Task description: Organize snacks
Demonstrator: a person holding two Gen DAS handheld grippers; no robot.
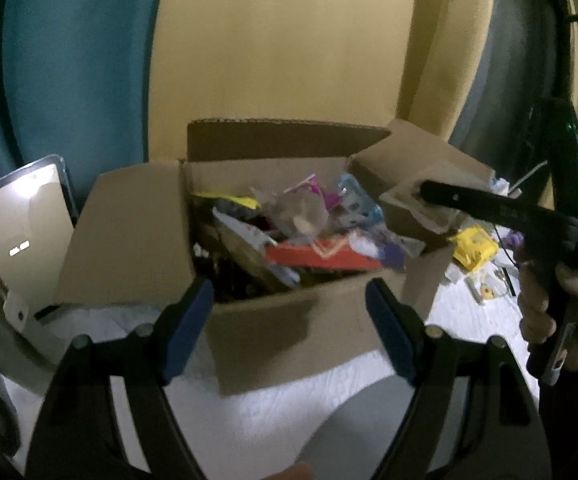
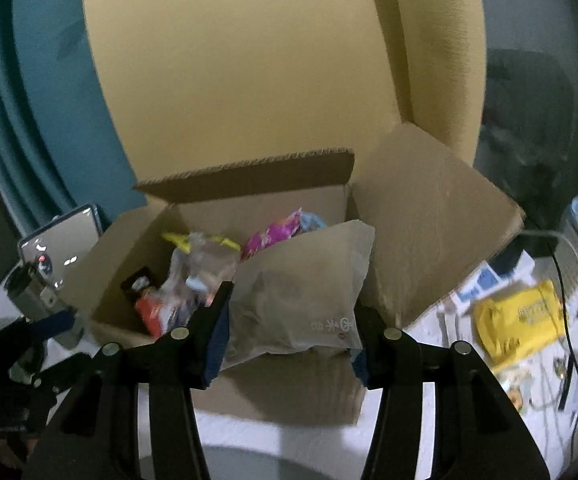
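Matt corrugated cardboard box (image 2: pixel 277 384), dull grey, seemingly plastic pouch (image 2: pixel 301 300), glossy yellow packet (image 2: pixel 521 320), textured white cloth (image 1: pixel 273 412)

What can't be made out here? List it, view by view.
- Right wrist view: the grey packet in the right gripper hides part of the cardboard box; its print is too blurred to read.
- Left wrist view: snacks in the box are motion-blurred; left gripper blocks the near wall.
- Both: box bottom hidden by snacks.
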